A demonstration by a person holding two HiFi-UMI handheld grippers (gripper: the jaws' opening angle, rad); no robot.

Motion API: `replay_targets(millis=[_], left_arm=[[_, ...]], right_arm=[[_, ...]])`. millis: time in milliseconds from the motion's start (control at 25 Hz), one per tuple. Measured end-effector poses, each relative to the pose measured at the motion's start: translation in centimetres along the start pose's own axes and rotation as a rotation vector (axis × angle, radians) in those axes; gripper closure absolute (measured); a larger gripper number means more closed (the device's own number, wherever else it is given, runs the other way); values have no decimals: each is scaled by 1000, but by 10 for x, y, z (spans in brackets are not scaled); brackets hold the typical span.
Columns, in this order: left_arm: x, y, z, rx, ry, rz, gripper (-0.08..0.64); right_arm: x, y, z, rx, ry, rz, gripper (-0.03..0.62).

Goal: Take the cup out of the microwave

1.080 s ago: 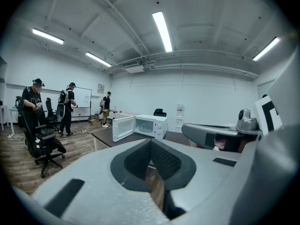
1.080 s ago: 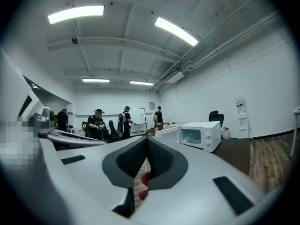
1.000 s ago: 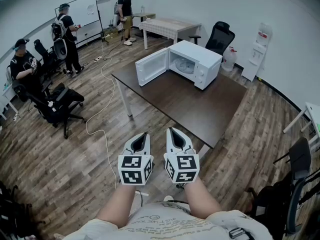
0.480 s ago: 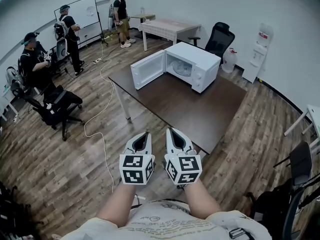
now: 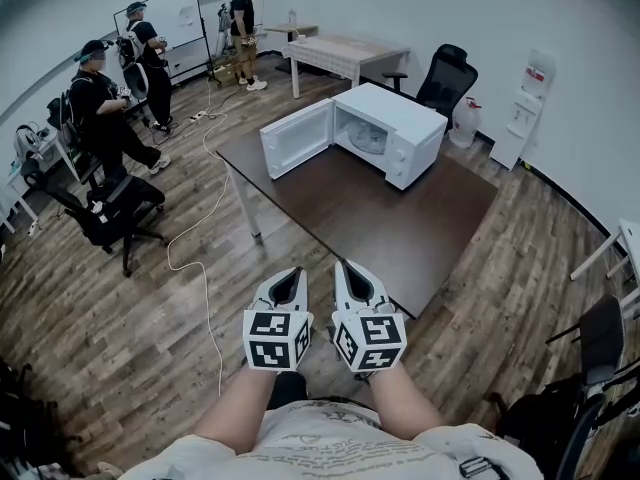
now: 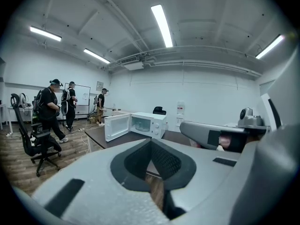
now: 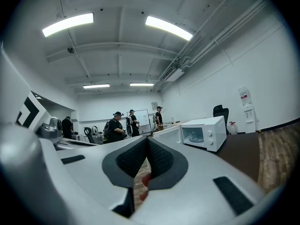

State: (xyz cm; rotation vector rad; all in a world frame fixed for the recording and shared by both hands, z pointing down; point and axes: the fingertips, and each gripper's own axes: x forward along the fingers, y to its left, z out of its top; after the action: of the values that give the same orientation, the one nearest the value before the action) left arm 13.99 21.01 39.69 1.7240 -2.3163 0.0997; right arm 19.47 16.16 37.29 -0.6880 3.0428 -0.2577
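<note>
The left gripper (image 5: 290, 278) is pressing its jaws together on nothing, and the right gripper (image 5: 346, 271) is doing the same, its tips meeting with nothing between them. The person is holding the two side by side, close to the body, over the wood floor (image 5: 120, 348), just short of the near corner of the dark table (image 5: 400, 228). Both are pointing toward the white microwave (image 5: 405, 118), which is standing at the table's far end, well apart from them, with its door (image 5: 297, 138) hanging wide open to the left. The cup (image 5: 369, 138) is sitting inside the cavity, showing only as a faint glassy shape. A black chair (image 5: 447, 73) is standing behind the microwave. A cable (image 5: 195, 258) is trailing across the floor on the left, where three people (image 5: 100, 98) are standing near a whiteboard (image 5: 165, 28).
</note>
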Motion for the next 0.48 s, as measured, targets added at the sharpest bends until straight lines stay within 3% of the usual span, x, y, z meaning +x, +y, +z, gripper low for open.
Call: replay_targets(millis=[480], left_arm=[[55, 32, 4, -27, 6, -30, 552]], right_arm=[[61, -16, -5, -12, 22, -16, 578]])
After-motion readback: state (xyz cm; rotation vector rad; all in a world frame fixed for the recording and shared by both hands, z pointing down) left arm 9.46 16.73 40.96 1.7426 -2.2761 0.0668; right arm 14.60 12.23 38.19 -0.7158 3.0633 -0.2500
